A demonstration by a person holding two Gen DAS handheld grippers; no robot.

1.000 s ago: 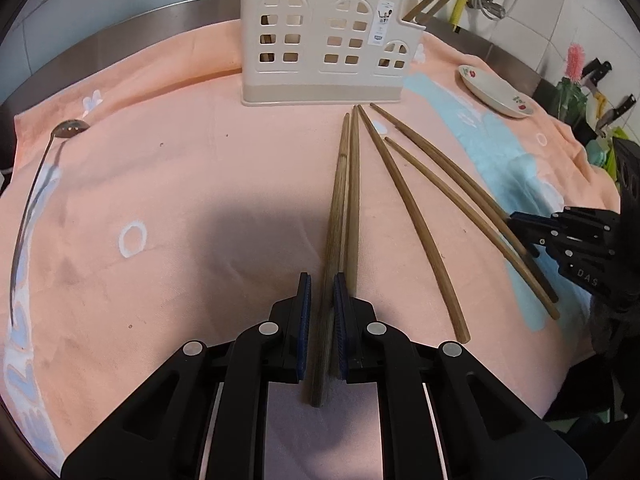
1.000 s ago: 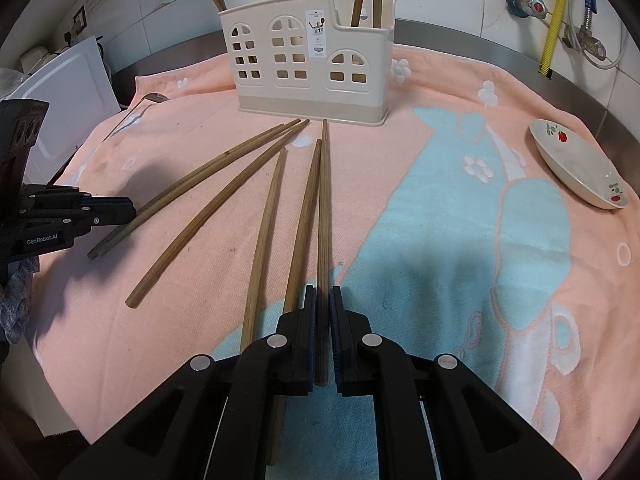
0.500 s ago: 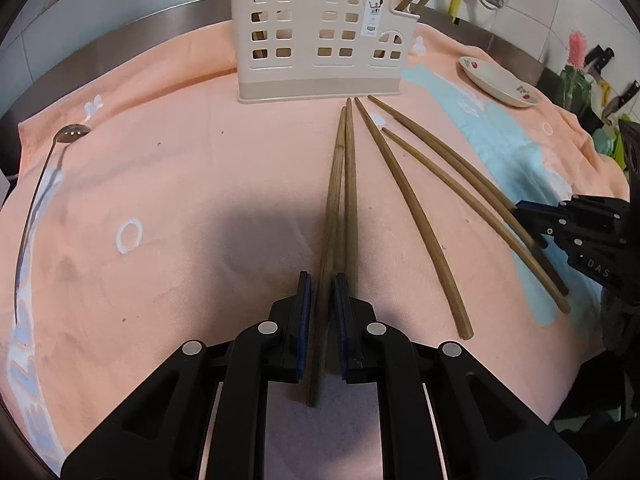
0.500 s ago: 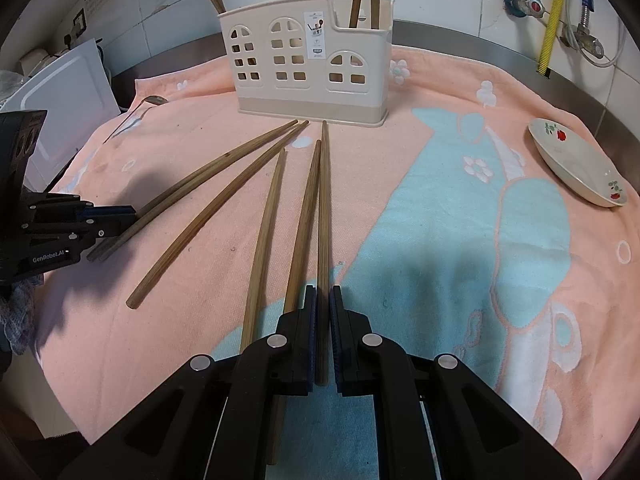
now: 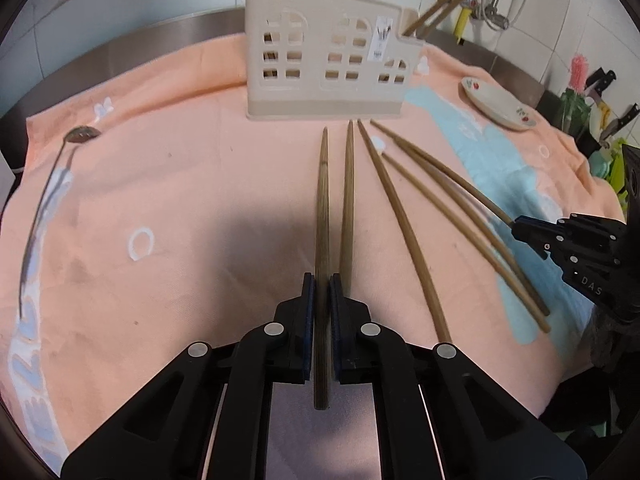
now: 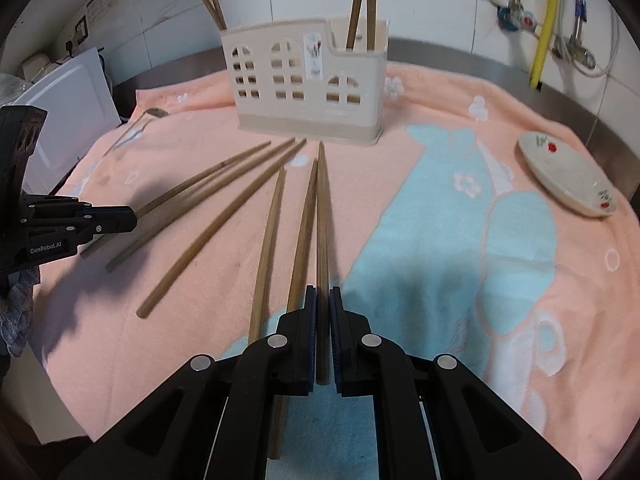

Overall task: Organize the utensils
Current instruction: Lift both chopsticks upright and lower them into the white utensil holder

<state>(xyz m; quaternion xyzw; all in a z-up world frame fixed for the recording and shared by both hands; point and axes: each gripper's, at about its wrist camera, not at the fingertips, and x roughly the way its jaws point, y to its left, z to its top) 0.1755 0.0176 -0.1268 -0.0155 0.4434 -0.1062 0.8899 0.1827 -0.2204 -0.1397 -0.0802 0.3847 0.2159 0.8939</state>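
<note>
Several long wooden chopsticks lie on the peach towel in front of a cream utensil holder, which also shows in the right wrist view with chopsticks standing in it. My left gripper is shut on one chopstick, lifted off the towel and pointing at the holder. My right gripper is shut on another chopstick, also raised. Each gripper shows in the other's view, the right one and the left one. A metal spoon lies at the far left.
A small white dish with red print sits on the towel to the right. Tiled wall, pipes and a yellow hose stand behind. A white board leans at the left. Knives stand at the far right.
Both grippers have lifted their chopsticks off the towel and moved toward the holder. The left chopstick has parted from the one beside it. Both stay shut.
</note>
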